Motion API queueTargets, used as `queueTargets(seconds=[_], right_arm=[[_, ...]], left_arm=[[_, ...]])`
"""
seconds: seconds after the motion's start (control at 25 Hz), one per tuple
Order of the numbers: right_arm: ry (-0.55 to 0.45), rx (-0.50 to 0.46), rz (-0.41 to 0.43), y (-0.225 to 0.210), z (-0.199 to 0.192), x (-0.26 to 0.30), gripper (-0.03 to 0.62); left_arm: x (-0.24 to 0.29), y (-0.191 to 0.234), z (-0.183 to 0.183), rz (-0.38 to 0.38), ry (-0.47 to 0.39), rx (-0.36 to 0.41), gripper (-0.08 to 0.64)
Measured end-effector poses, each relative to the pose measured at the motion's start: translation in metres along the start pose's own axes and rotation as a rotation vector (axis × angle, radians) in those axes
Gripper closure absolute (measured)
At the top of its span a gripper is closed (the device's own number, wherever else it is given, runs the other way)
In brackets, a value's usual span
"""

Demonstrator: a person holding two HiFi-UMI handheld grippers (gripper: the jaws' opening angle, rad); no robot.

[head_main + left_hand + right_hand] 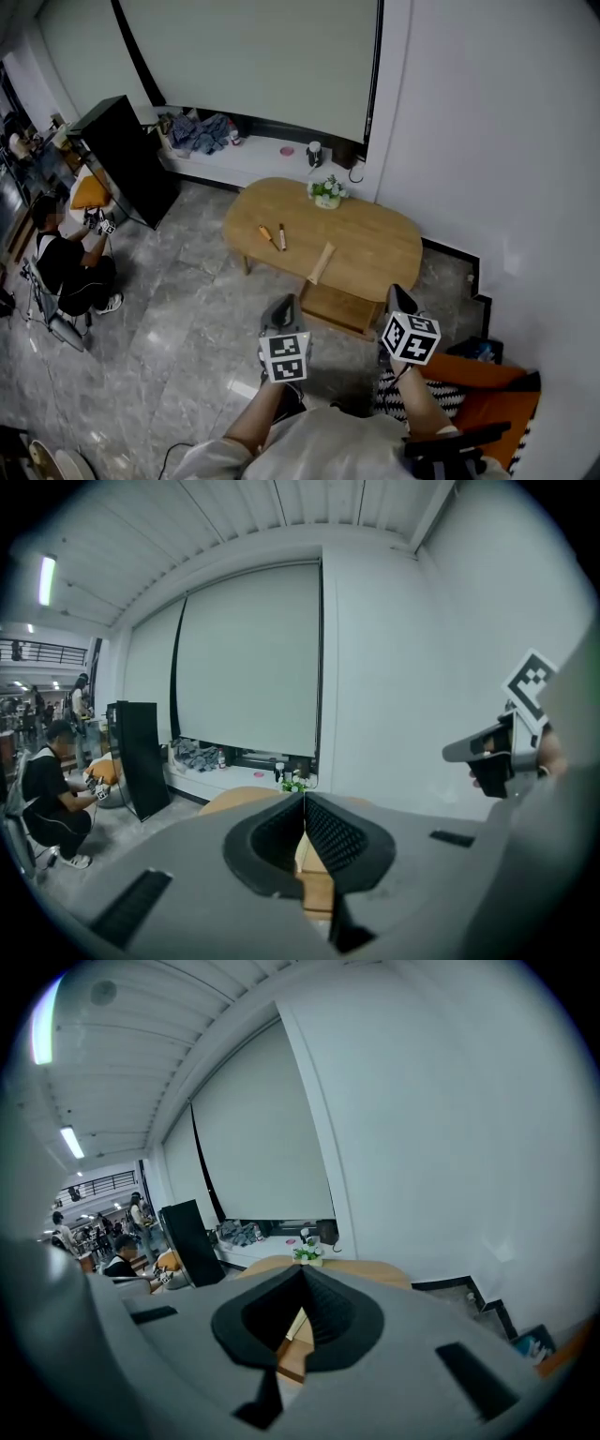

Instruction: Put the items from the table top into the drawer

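A light oval wooden table (pixel 375 248) stands ahead of me. On it lie an orange-handled tool (pixel 267 234), a thin pen-like item (pixel 282 236) and a flat wooden strip (pixel 322 262), with a small flower pot (pixel 327 192) at the far edge. Under the near edge an open wooden drawer (pixel 337 309) sticks out. My left gripper (pixel 284 307) hangs in the air short of the table, left of the drawer, shut and empty (pixel 304 799). On the drawer's right, my right gripper (pixel 398 295) is likewise shut with nothing in it (pixel 302 1271).
A person (pixel 66 262) sits on a chair at the left, beside a black panel (pixel 127 155). A low white ledge (pixel 253 159) with clothes runs under the window. A white wall closes the right side. An orange cushion (pixel 478 384) lies at my lower right.
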State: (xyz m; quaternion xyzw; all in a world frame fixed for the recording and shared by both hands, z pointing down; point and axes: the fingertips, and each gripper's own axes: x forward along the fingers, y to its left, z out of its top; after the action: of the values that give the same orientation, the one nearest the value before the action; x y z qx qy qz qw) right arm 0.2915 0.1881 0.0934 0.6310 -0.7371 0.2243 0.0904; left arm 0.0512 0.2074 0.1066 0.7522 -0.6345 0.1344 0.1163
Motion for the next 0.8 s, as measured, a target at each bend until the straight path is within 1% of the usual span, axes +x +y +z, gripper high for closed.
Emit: queueTargets(seconds=[0.16, 0.28, 0.36, 0.44, 0.6, 0.8], right_arm=[[-0.005, 0.050, -0.055, 0.012, 0.007, 0.050, 0.600], [-0.009, 0.106, -0.091, 0.030, 0.017, 0.090, 0.600], [-0.009, 0.117, -0.105, 0.048, 0.022, 0.116, 0.600], [0.002, 0.114, -0.124, 0.059, 0.020, 0.136, 0.600], [0.058, 0.118, -0.158, 0.062, -0.004, 0.167, 0.600], [0.153, 0.104, -0.201, 0.037, -0.043, 0.201, 0.600]], left_arm=[[0.055, 0.030, 0.012, -0.063, 0.005, 0.052, 0.551], [0.099, 0.064, 0.025, -0.103, 0.032, 0.088, 0.549], [0.124, 0.089, 0.032, -0.126, 0.049, 0.103, 0.551], [0.144, 0.104, 0.033, -0.152, 0.059, 0.124, 0.551], [0.177, 0.120, 0.017, -0.180, 0.093, 0.146, 0.550], [0.205, 0.119, -0.027, -0.188, 0.161, 0.113, 0.551]])
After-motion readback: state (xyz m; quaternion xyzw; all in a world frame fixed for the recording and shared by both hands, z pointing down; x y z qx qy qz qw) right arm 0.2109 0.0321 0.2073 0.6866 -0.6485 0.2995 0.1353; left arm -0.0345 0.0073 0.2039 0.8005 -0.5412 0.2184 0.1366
